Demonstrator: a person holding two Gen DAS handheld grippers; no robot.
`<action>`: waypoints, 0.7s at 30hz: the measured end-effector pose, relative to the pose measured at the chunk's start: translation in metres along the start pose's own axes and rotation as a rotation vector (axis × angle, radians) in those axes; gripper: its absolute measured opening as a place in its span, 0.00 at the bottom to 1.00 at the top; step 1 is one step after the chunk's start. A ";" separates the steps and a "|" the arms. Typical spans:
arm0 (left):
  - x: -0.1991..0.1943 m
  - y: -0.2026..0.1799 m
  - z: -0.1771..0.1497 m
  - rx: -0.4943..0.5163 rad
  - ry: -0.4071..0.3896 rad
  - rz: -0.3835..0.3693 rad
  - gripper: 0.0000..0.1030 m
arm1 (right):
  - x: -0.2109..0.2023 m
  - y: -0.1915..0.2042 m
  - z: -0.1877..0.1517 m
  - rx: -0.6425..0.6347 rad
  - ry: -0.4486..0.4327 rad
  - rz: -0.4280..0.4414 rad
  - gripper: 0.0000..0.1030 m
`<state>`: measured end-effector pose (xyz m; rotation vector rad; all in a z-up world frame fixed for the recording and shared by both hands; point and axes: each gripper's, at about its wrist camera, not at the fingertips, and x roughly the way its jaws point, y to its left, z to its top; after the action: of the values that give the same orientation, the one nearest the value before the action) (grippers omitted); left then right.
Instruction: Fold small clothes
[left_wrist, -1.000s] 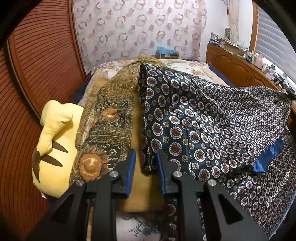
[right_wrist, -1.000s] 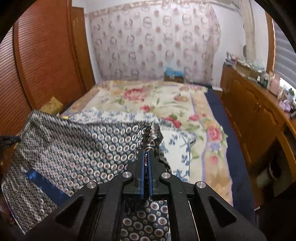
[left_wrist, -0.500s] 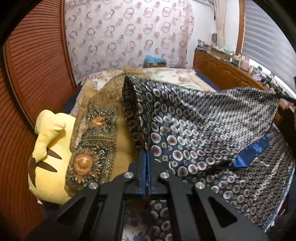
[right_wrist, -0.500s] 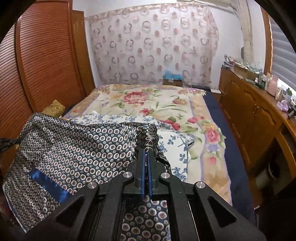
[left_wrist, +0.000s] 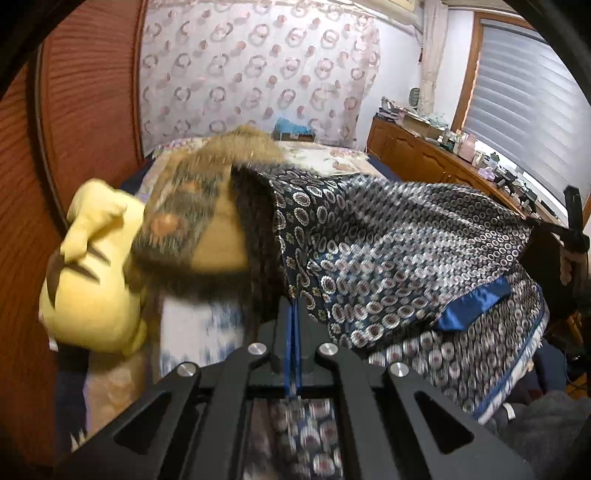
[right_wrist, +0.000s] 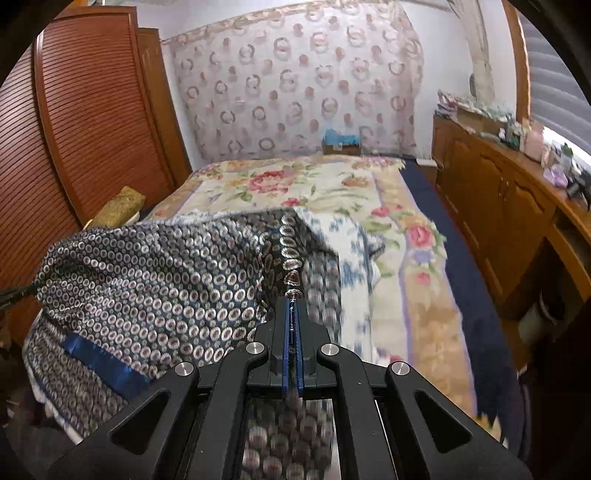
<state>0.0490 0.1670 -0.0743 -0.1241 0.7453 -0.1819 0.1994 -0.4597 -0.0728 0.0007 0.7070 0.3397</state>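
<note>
Both of your claws are pinched tight on one garment: your left claw (left_wrist: 293, 314) and your right claw (right_wrist: 293, 314) each have their blue pads closed on an edge of the navy silky cloth printed with small round medallions (right_wrist: 155, 280). You hold it stretched in the air between them, above the bed with the floral cover (right_wrist: 424, 258); a plain blue band (left_wrist: 472, 306) shows on its hanging lower part. Past your left claw a yellow plush toy (left_wrist: 92, 295) lies beside a brown paisley cloth (left_wrist: 177, 221). Farther off, a ring-patterned curtain (right_wrist: 295, 81) hangs behind the bed.
</note>
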 end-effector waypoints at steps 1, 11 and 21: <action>-0.003 0.002 -0.009 -0.012 0.005 0.000 0.00 | -0.005 0.000 -0.009 0.002 0.008 -0.002 0.00; -0.031 0.008 -0.029 -0.048 0.011 0.014 0.00 | -0.053 -0.005 -0.046 0.039 0.014 -0.016 0.00; -0.026 -0.007 -0.034 -0.006 0.041 0.053 0.00 | -0.039 0.008 -0.047 -0.041 0.042 -0.107 0.11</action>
<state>0.0060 0.1636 -0.0802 -0.1060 0.7890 -0.1321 0.1389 -0.4698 -0.0829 -0.0830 0.7385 0.2522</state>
